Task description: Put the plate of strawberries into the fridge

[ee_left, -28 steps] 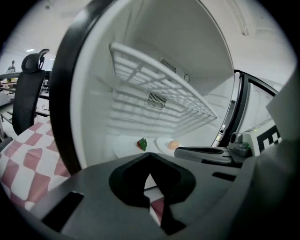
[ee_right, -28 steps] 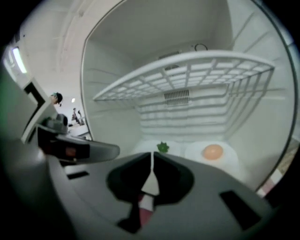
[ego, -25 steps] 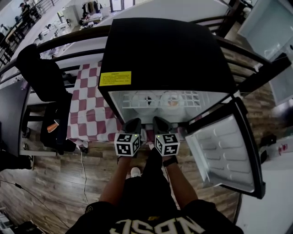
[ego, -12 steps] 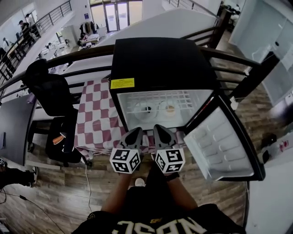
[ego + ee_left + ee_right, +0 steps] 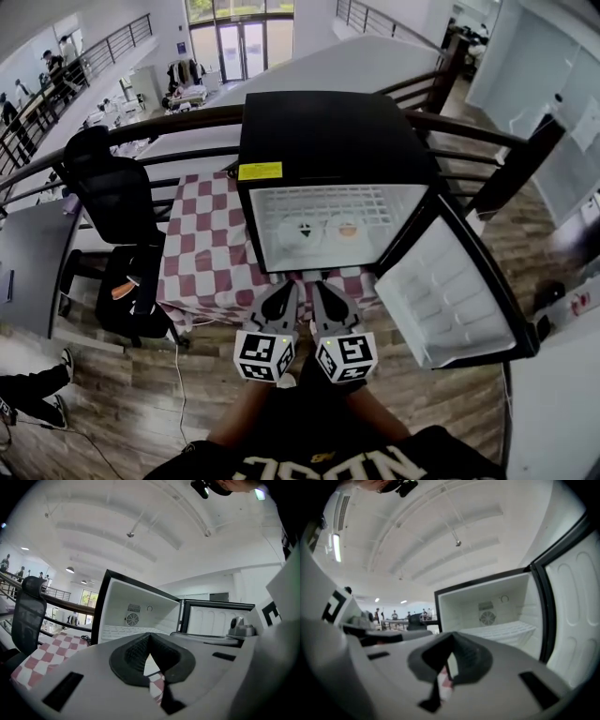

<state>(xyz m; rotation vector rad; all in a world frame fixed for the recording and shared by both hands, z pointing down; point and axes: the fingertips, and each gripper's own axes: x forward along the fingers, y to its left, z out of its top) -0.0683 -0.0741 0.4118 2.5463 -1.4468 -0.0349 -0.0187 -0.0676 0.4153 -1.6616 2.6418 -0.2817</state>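
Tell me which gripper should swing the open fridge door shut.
Right, probably. The door hangs open on the right side of the fridge, nearer the right gripper; the left gripper would have to cross over. Both are shut and empty.

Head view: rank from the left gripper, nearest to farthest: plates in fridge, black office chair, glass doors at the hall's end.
1. Plates, inside the fridge, straight ahead of the left gripper.
2. Black office chair, off to its left.
3. Glass doors, far across the hall.
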